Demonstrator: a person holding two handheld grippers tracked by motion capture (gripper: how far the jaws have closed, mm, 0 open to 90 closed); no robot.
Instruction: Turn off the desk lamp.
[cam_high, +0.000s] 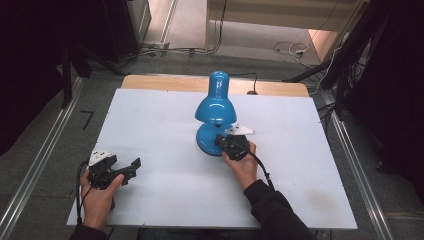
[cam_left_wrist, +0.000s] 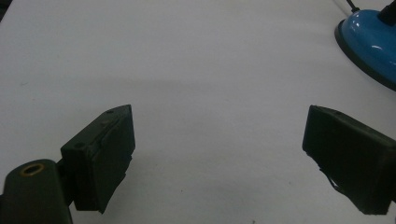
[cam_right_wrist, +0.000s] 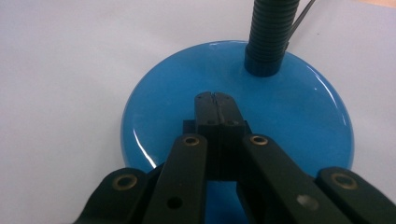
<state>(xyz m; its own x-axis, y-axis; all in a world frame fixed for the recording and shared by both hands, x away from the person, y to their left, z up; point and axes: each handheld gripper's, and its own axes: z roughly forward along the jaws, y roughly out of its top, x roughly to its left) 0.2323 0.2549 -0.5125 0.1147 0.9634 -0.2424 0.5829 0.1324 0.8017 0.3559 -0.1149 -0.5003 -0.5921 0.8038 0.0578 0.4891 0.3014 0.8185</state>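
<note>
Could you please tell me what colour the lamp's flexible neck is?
Black; the ribbed neck shows best in the right gripper view, rising from the blue base.

Dim, soft overhead light; the white table (cam_high: 165, 115) glows evenly, glare streaks the lamp base (cam_right_wrist: 299, 121), near jaws blur.

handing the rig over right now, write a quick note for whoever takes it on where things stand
Right gripper: jaws shut with nothing between them, tips over the lamp base, short of the black gooseneck; likely at a switch, though contact cannot be told.
Left gripper: open, holding nothing, over bare white table to the left of the lamp.
Blue desk lamp: upright mid-table, shade tilted forward, no light seen from it.
Done: right gripper brought to the base.
Left: probably pressing the switch, then drawing back.
</note>
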